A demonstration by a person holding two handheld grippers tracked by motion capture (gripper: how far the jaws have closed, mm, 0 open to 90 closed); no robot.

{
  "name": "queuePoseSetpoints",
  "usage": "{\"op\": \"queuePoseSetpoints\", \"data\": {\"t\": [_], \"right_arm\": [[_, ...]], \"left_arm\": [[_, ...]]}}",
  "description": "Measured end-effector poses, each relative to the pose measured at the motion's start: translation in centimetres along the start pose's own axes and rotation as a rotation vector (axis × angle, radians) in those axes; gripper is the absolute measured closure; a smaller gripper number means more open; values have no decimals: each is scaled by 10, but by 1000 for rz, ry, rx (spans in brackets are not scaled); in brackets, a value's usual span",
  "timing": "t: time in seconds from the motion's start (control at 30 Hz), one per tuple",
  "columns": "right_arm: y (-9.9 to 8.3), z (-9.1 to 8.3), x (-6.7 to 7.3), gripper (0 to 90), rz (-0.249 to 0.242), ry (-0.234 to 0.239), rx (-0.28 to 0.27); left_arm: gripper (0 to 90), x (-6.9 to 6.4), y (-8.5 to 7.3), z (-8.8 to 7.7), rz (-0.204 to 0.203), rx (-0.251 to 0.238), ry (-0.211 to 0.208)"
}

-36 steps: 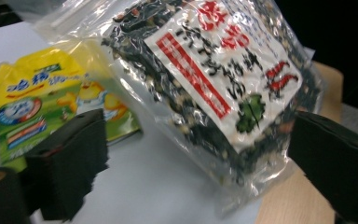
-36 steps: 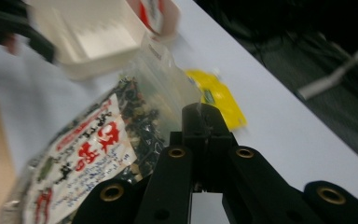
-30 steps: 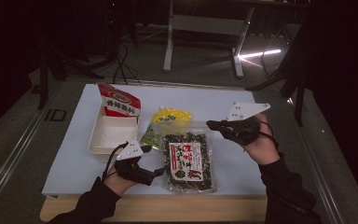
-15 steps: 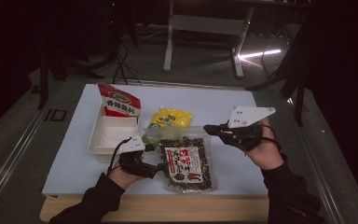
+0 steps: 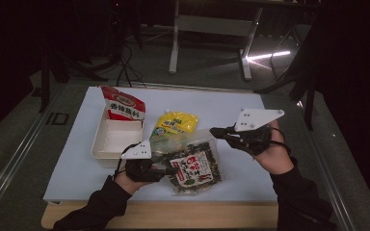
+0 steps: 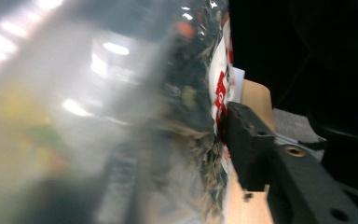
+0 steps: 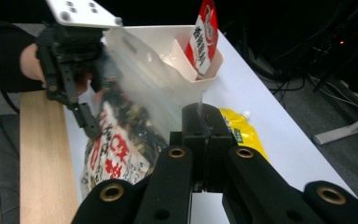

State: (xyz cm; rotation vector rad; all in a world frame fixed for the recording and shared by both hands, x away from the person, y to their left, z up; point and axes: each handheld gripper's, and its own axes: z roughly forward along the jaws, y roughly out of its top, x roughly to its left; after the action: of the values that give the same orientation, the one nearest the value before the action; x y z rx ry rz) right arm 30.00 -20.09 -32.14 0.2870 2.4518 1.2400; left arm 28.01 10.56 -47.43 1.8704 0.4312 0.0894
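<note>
A clear packet of dark seaweed with a red and white label [image 5: 192,166] lies at the front of the white board, held between my two grippers. My left gripper [image 5: 171,169] has just been closing on the packet's left edge. In the left gripper view the packet [image 6: 186,93] fills the gap and a black pad [image 6: 247,135] presses against it. My right gripper [image 5: 216,131] is shut on the clear top corner of the packet and holds that corner raised. In the right gripper view the thin plastic is pinched between its fingertips [image 7: 200,116], and the left gripper [image 7: 93,105] grips the packet [image 7: 116,149] beyond.
A white tray [image 5: 106,149] sits left of the packet, with a red snack bag [image 5: 123,108] standing at its far end. A yellow pouch [image 5: 176,122] lies just behind the packet. The wooden table edge [image 5: 173,221] runs along the front.
My left gripper has shifted slightly right onto the packet's left edge and its jaws have closed on it. The right gripper has stayed still, holding the corner.
</note>
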Motion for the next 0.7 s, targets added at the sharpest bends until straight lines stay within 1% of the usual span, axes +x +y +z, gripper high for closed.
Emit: {"op": "queuePoseSetpoints", "data": {"t": [0.03, 0.07, 0.1, 0.13, 0.17, 0.27, 0.43, 0.47, 0.5, 0.53, 0.6, 0.63, 0.67, 0.7], "right_arm": [[0, -2, 0, 900, 3, 0, -4], [1, -3, -1, 900, 4, -5, -8], [1, -3, -1, 900, 4, -5, -8], [1, -5, -1, 900, 4, -7, -9], [1, -6, -2, 900, 4, -20, -11], [0, -10, -5, 900, 18, -19, -30], [-1, -15, -10, 883, 34, -30, -66], [-2, -16, -11, 883, 39, -39, -72], [-2, -16, -11, 878, 43, -41, -75], [-3, -17, -12, 840, 45, -48, -85], [-4, -17, -13, 790, 55, -50, -97], [-5, -17, -14, 721, 63, -58, -103], [-6, -17, -15, 690, 69, -73, -111], [-6, -17, -15, 690, 69, -73, -111]], "left_arm": [[712, -2, 2, -1, -1, -2, -2], [737, -5, 4, -1, 13, 3, 8], [747, -5, 4, -1, 13, 3, 8], [747, -9, 9, -2, 30, 14, 17], [755, -11, 11, -2, 31, 12, 20], [758, -14, 17, -4, 34, 9, 25], [762, -17, 30, -9, 47, 20, 51], [763, -17, 32, -9, 48, 25, 50], [763, -18, 34, -10, 48, 27, 59], [764, -18, 35, -11, 47, 27, 61], [764, -16, 37, -13, 32, 23, 64], [764, -15, 38, -15, 32, 22, 69], [764, -14, 38, -16, 28, 19, 72], [764, -14, 38, -16, 28, 19, 72]]}}
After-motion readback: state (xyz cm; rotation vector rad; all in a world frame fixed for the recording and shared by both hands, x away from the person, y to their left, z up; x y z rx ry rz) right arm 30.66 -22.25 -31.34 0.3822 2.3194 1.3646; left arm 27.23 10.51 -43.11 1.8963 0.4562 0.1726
